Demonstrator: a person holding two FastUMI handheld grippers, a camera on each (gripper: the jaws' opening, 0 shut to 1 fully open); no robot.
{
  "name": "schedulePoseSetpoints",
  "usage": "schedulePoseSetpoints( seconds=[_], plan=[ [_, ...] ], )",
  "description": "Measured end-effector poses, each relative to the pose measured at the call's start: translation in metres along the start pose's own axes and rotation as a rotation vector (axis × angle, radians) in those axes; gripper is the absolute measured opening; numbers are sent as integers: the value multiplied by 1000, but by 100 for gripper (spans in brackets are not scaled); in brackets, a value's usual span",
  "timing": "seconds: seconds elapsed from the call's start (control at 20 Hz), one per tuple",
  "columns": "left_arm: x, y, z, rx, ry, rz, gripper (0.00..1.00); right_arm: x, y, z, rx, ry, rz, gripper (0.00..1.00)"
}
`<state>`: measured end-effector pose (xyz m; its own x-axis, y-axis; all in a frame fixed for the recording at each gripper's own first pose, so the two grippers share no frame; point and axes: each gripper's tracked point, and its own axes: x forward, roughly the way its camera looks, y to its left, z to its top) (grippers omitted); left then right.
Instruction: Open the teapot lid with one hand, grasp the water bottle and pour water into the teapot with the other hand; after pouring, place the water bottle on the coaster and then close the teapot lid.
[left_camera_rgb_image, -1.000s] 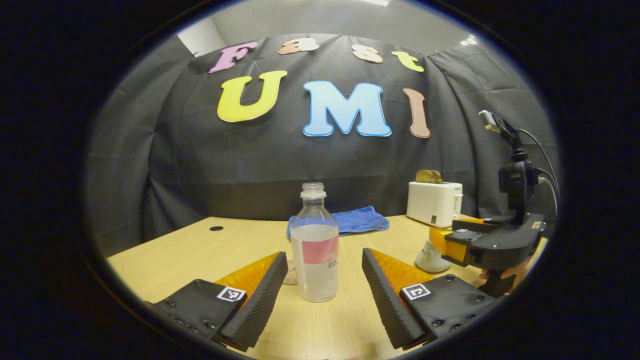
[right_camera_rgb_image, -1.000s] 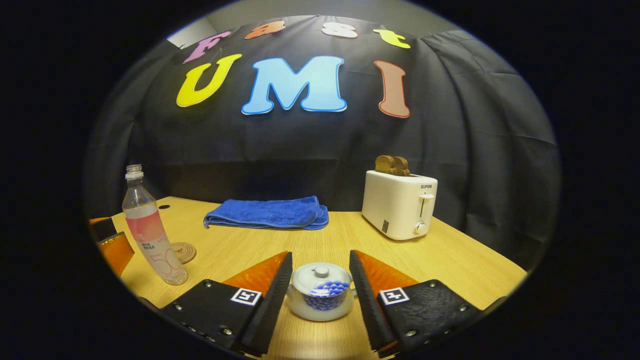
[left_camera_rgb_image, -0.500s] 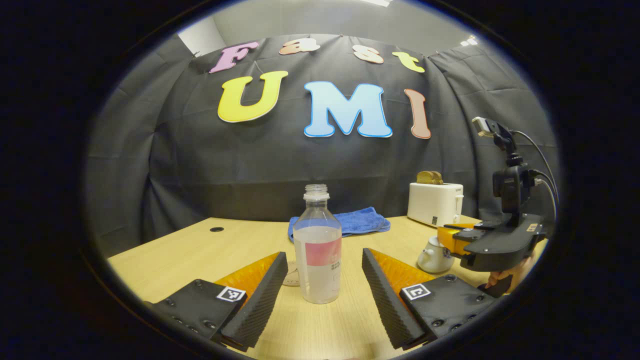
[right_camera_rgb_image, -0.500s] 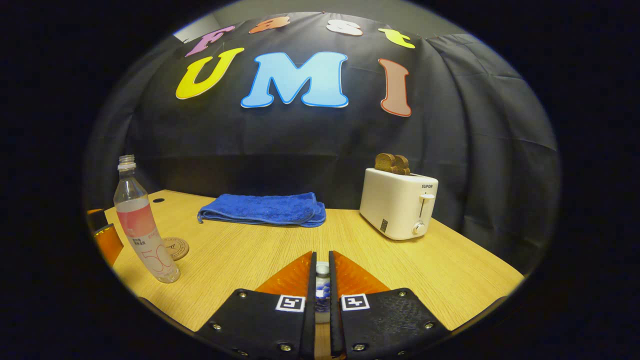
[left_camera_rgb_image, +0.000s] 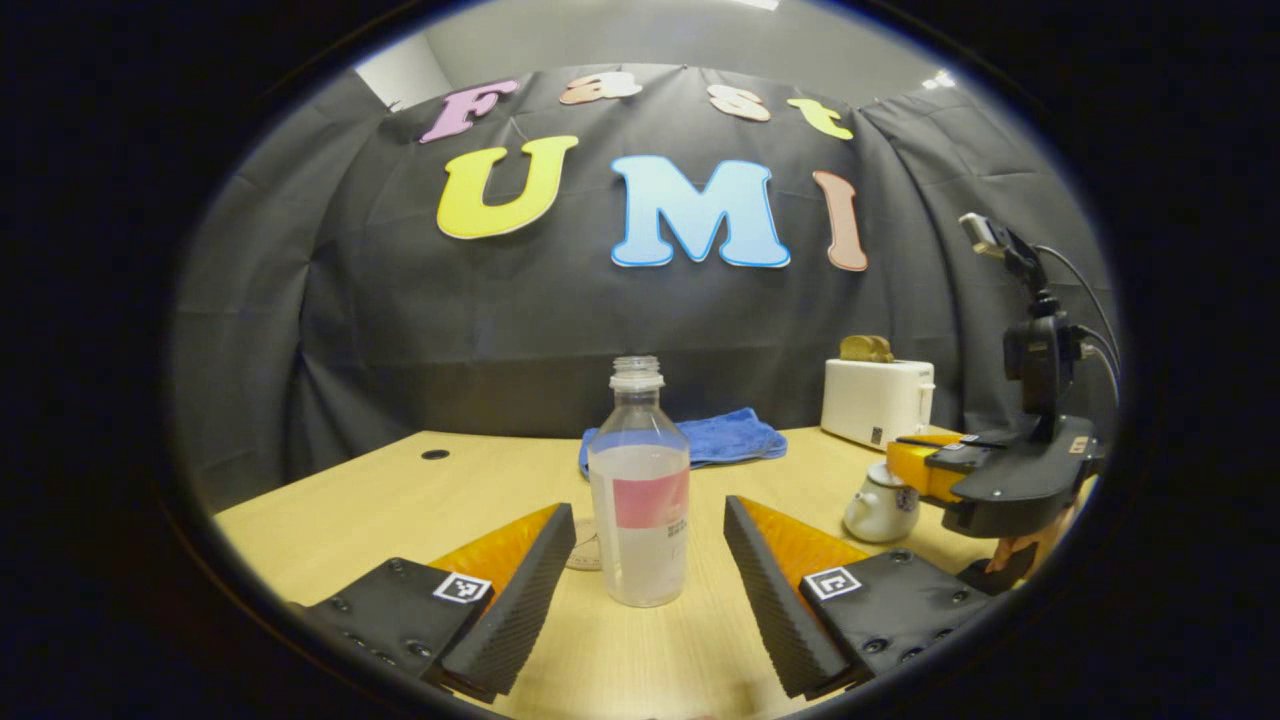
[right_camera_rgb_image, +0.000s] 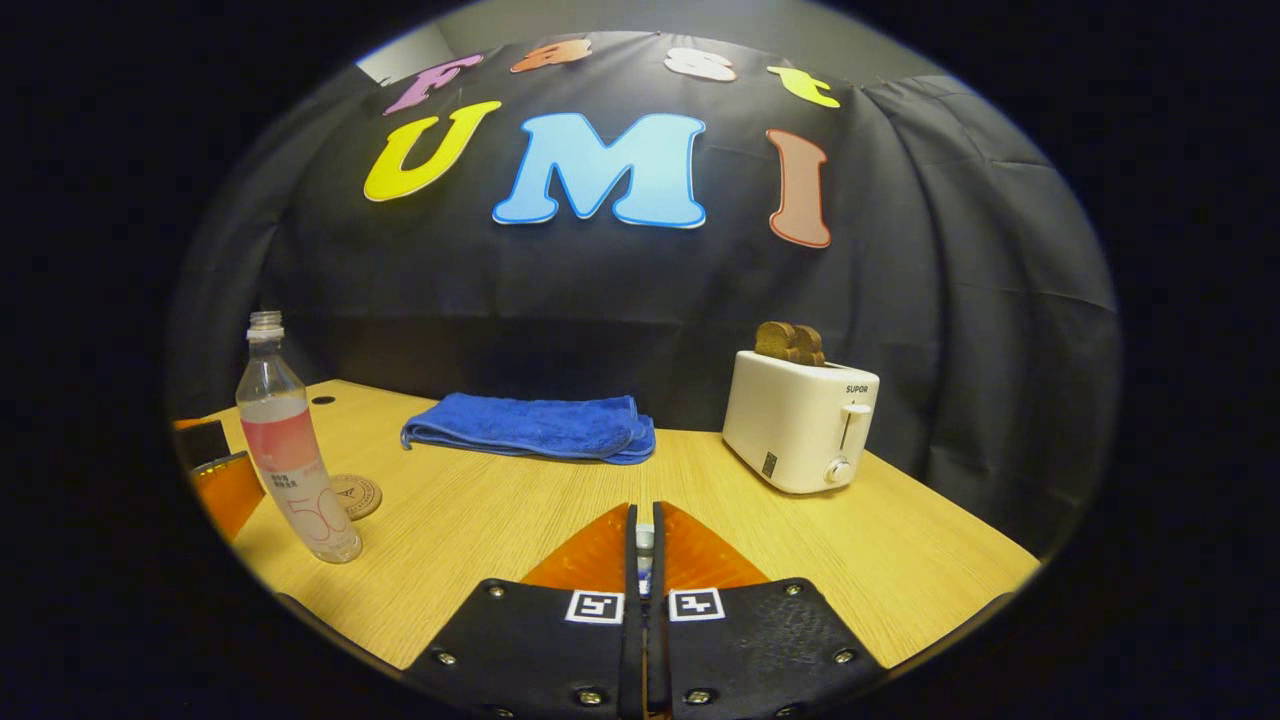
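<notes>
While upright, water bottle (left_camera_rgb_image: 640, 490) between spread left hand-held gripper (left_camera_rgb_image: 648, 560) fingers, untouched

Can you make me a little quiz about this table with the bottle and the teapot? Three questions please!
1. True or false: the water bottle has its cap on.
2. What sticks out of the top of the toaster? A) bread B) a spoon C) nothing
3. Fill in: the blue towel lies at the back of the ____.

Key:
1. False. Its neck is open.
2. A, bread.
3. Table.

Bonus fact: the left hand-held gripper is open around the bottle, and the right hand-held gripper is nearly closed on something small.
</notes>
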<state>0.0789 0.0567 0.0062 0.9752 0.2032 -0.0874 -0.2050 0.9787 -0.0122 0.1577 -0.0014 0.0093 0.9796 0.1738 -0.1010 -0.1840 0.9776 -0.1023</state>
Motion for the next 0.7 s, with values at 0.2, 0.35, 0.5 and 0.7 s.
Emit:
schedulePoseSetpoints(
  seconds=[0.2,0.35,0.5,0.7],
  plan=[
    [8,-1,-7,15,12,13,100,-8,5,10,-3,-30,21,2],
    [15,4,-10,13,20,26,100,-12,8,14,-9,-47,35,2],
    [27,8,-14,11,31,37,100,-16,12,17,-10,-54,52,2],
    [44,12,-15,9,37,41,100,-19,17,19,-5,-63,76,2]
  ],
)
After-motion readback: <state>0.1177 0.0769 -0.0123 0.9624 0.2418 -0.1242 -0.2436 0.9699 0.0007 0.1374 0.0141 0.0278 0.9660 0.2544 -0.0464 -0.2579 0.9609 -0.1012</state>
